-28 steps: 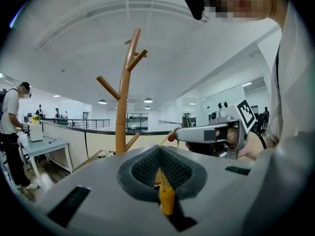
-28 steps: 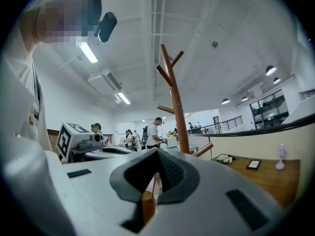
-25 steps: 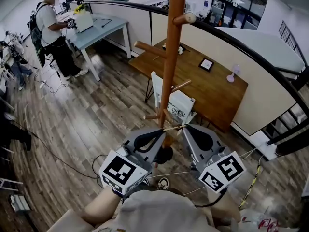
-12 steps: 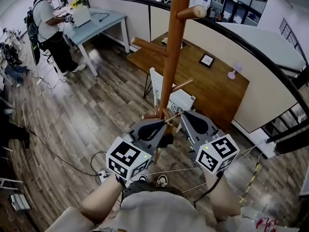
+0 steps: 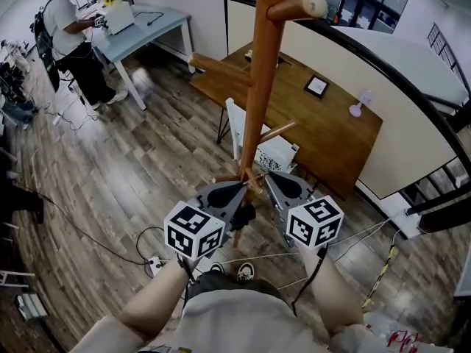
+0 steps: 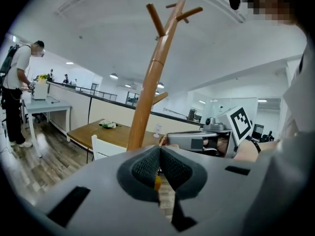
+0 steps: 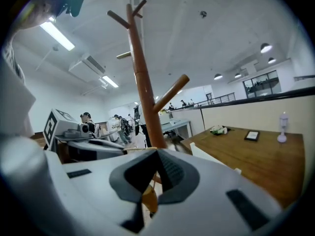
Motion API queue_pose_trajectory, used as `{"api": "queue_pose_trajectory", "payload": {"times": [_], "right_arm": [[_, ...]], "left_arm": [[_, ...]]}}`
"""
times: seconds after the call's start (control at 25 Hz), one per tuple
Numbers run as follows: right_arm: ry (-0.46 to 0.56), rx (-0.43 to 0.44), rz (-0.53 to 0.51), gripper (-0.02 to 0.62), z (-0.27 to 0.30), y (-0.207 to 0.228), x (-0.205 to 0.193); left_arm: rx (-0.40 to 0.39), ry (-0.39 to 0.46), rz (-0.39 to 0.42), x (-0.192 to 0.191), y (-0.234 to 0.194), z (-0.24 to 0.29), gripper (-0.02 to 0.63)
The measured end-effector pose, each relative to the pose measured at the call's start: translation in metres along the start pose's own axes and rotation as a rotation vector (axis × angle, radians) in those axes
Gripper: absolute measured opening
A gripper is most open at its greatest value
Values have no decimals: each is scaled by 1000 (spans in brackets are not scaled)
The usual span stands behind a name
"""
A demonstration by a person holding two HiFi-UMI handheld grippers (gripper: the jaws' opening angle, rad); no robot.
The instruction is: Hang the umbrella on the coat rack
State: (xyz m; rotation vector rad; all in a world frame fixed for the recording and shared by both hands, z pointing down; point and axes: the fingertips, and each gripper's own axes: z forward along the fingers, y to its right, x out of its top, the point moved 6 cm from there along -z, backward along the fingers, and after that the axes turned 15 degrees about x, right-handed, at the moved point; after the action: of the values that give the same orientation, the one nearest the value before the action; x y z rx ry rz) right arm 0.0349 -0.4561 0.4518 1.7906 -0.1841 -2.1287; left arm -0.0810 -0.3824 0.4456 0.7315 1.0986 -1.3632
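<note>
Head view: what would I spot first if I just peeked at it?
The tall brown coat rack shoots up the middle of the picture, with pegs sticking out of it. Right below, the left gripper and the right gripper, each carrying a black-and-white marker cube, meet tip to tip low beside the pole. Both have their jaws shut on a thin yellow cord.

Wood plank floor (image 5: 132,175), brown table (image 5: 335,134), white chair (image 5: 280,157)
</note>
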Motion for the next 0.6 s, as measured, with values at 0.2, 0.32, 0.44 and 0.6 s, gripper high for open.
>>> {"api": "queue_pose_trajectory", "payload": {"times": [0.2, 0.32, 0.44, 0.6], "right_arm": [[-27, 18, 54, 5, 16, 15, -22], [-12, 47, 114, 5, 24, 24, -32], [-20, 54, 131, 5, 32, 29, -38], [-31, 75, 145, 5, 43, 27, -44]], "left_arm": [[24, -45, -79, -23, -17, 16, 3], [37, -68, -111, -33, -24, 27, 3], [46, -80, -142, -39, -28, 35, 3], [31, -94, -127, -45, -30, 42, 3]]}}
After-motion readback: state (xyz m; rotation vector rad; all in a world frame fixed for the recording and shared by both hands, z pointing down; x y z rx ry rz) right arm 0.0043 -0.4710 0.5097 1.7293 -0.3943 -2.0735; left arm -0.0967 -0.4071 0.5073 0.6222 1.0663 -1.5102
